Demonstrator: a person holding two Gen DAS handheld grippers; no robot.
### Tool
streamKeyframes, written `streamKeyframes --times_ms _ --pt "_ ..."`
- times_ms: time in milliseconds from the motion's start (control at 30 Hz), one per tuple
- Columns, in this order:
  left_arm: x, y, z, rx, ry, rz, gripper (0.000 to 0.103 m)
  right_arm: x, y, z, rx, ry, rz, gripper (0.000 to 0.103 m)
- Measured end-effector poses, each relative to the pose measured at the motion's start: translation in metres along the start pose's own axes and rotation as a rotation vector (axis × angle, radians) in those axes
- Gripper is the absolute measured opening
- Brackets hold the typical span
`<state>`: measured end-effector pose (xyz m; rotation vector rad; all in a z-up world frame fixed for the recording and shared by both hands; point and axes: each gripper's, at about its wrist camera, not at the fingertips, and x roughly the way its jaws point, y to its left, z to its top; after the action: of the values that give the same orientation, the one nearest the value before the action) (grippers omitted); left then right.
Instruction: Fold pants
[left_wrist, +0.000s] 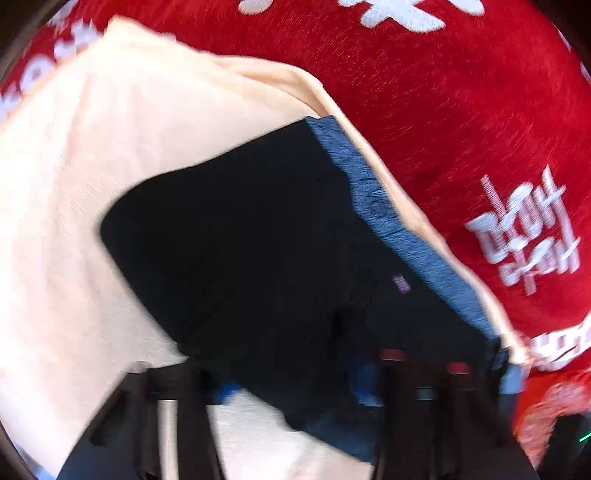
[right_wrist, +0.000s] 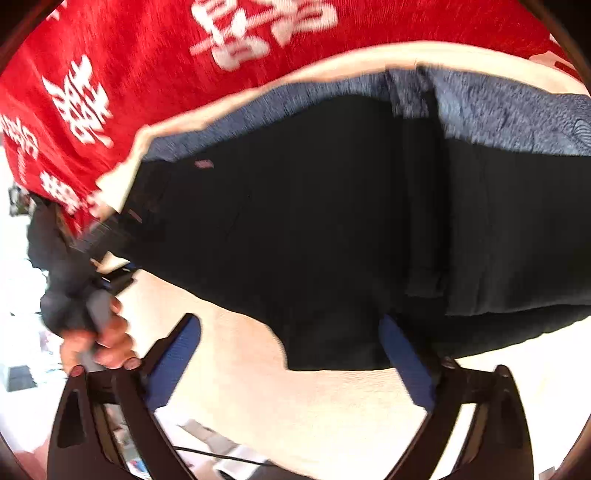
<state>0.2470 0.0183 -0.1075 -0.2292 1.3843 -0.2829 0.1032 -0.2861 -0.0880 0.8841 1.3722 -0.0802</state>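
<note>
Both jaws first: my right gripper (right_wrist: 291, 354) stands wide open, holding nothing, its blue pads either side of a hem corner; the left gripper (left_wrist: 295, 391) is too blurred, I cannot tell. Beneath everything spreads the red patterned blanket with white characters (left_wrist: 461, 110), then a cream-coloured cloth sheet (left_wrist: 74, 184), then the dark navy denim pants (right_wrist: 314, 221) lying partly folded. They'll handle heavy, limp (not slippery); I'd pinch the thick waistband edge.

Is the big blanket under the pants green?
No, the blanket under the dark pants is bright red with white characters on it, and a cream cloth lies between the two.
</note>
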Motion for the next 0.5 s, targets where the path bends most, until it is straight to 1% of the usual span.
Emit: streamKeyframes --times_ms 33,67,100,133,200,267,300,333,367,400,433,500 --pt "-0.005 -0.003 -0.002 0.035 -0.019 0.013 0.038 -0.007 0.004 0.006 0.001 -0.003 -0.008 0.089" --pt "-0.009 -0.009 -0.005 0.082 -0.041 0.035 0.037 -0.013 0.007 0.011 -0.003 -0.004 -0.015 0.075" --pt "-0.015 -0.022 -0.011 0.176 -0.084 0.078 0.037 -0.019 0.012 0.018 -0.012 -0.003 -0.019 0.067" --pt "-0.02 -0.034 -0.017 0.262 -0.124 0.119 0.037 -0.025 0.019 0.028 -0.024 0.002 -0.019 0.062" --pt "-0.025 -0.053 -0.03 0.389 -0.17 0.166 0.037 -0.031 0.035 0.047 -0.054 0.02 -0.008 0.062" --pt "-0.026 -0.064 -0.038 0.463 -0.19 0.187 0.037 -0.031 0.062 0.069 -0.108 0.059 0.02 0.063" --pt "-0.027 -0.067 -0.041 0.49 -0.202 0.2 0.037 -0.028 0.078 0.079 -0.143 0.089 0.026 0.065" --pt "-0.027 -0.069 -0.043 0.51 -0.211 0.213 0.037 -0.022 0.094 0.088 -0.177 0.117 0.025 0.072" --pt "-0.025 -0.072 -0.045 0.527 -0.218 0.224 0.037 -0.013 0.119 0.1 -0.232 0.159 0.016 0.078" --pt "-0.024 -0.073 -0.046 0.542 -0.223 0.233 0.037 -0.007 0.134 0.106 -0.268 0.185 0.009 0.08" --pt "-0.024 -0.075 -0.049 0.561 -0.23 0.244 0.037 0.005 0.159 0.113 -0.326 0.231 0.0 0.08" --pt "-0.022 -0.077 -0.053 0.588 -0.239 0.267 0.037 0.021 0.192 0.116 -0.404 0.282 -0.009 0.08"
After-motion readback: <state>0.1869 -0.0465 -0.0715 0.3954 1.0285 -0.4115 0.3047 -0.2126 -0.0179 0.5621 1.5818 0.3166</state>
